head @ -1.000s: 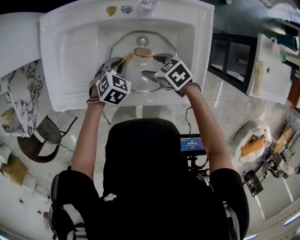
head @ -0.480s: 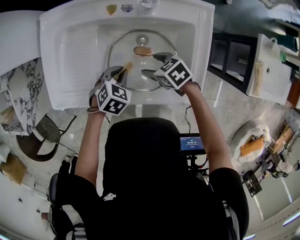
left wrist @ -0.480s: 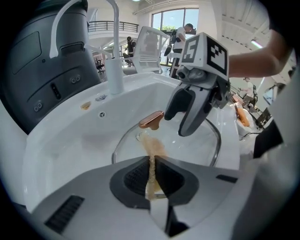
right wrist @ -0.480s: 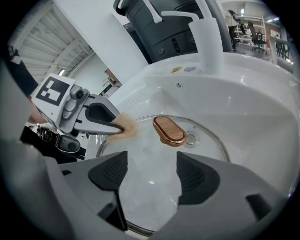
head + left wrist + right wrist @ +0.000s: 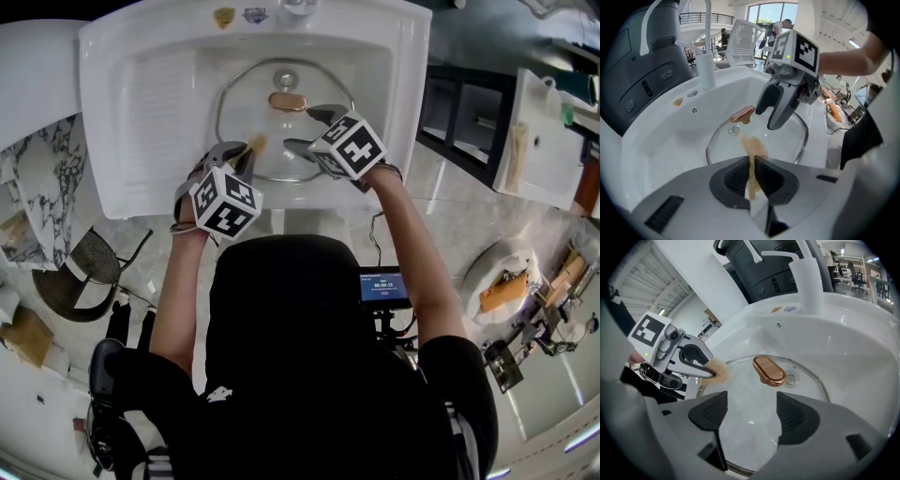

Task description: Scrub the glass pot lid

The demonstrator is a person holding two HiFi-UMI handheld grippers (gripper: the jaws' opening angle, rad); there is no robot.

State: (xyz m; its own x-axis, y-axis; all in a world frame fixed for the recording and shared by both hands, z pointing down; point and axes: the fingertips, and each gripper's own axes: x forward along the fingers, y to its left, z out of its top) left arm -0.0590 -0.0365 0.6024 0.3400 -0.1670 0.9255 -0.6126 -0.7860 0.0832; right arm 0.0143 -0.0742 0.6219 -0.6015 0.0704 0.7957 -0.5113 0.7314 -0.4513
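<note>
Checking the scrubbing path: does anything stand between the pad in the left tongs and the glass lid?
Nothing visible does. The left tongs pinch a tan scrub pad right at the glass pot lid. The open right tongs sit to one side, and the copper handle lies beyond.

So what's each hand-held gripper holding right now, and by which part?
The left hand-held gripper pinches a tan scrub pad by its near end. The right hand-held gripper holds nothing, jaws apart over the glass pot lid.

One lid (image 5: 281, 133), one sponge (image 5: 255, 143), one sink (image 5: 150, 112), two tools (image 5: 246, 152) (image 5: 302, 129).
</note>
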